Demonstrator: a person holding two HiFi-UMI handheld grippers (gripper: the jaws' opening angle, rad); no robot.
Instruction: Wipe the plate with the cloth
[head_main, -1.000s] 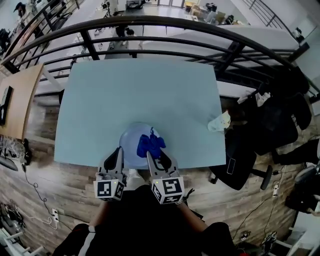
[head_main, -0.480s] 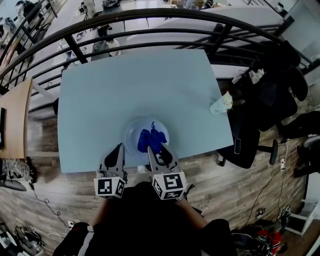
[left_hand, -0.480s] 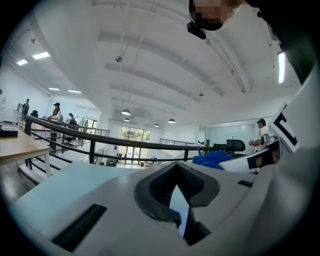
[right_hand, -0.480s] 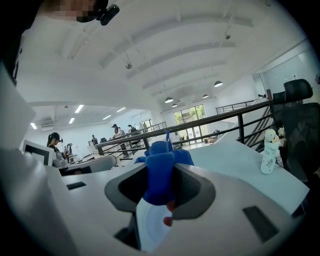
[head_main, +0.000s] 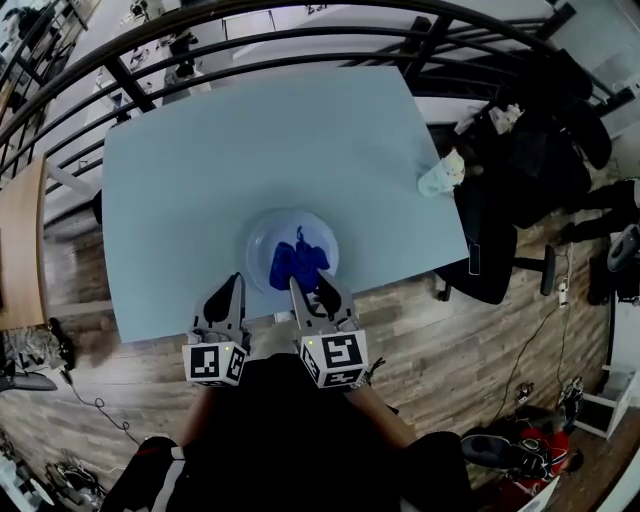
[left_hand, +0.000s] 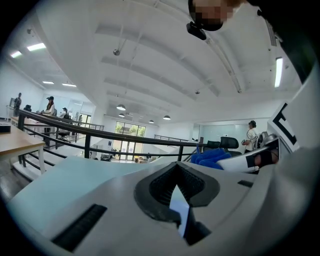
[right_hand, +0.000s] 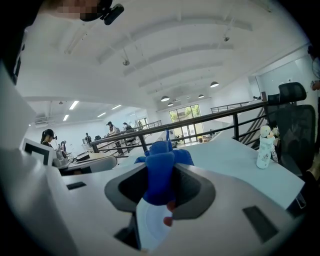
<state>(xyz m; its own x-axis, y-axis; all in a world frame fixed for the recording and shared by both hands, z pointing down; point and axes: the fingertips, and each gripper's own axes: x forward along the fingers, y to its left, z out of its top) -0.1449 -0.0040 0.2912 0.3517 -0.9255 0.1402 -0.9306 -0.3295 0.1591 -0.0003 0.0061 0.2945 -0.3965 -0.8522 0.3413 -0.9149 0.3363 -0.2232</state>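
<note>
A pale blue plate (head_main: 262, 240) lies near the front edge of the light blue table (head_main: 200, 180). A bunched blue cloth (head_main: 297, 262) rests on the plate's middle and near part. My right gripper (head_main: 312, 287) reaches over the plate's near rim and is shut on the cloth (right_hand: 160, 175), which sticks up between its jaws (right_hand: 159, 200). My left gripper (head_main: 232, 290) hovers just left of the plate's near rim, clear of it, its jaws shut on nothing (left_hand: 177, 200). The left gripper view shows the cloth (left_hand: 212, 157) off to its right.
A small white bottle (head_main: 440, 175) stands at the table's right edge, also in the right gripper view (right_hand: 265, 145). A black office chair (head_main: 500, 240) sits just beyond that edge. A black railing (head_main: 250, 45) runs behind the table. A wooden desk (head_main: 20, 250) is at the left.
The right gripper has dragged the cloth from the plate's right part towards its middle. The head view has shifted, so the table sits higher in frame. The left gripper has held its place.
</note>
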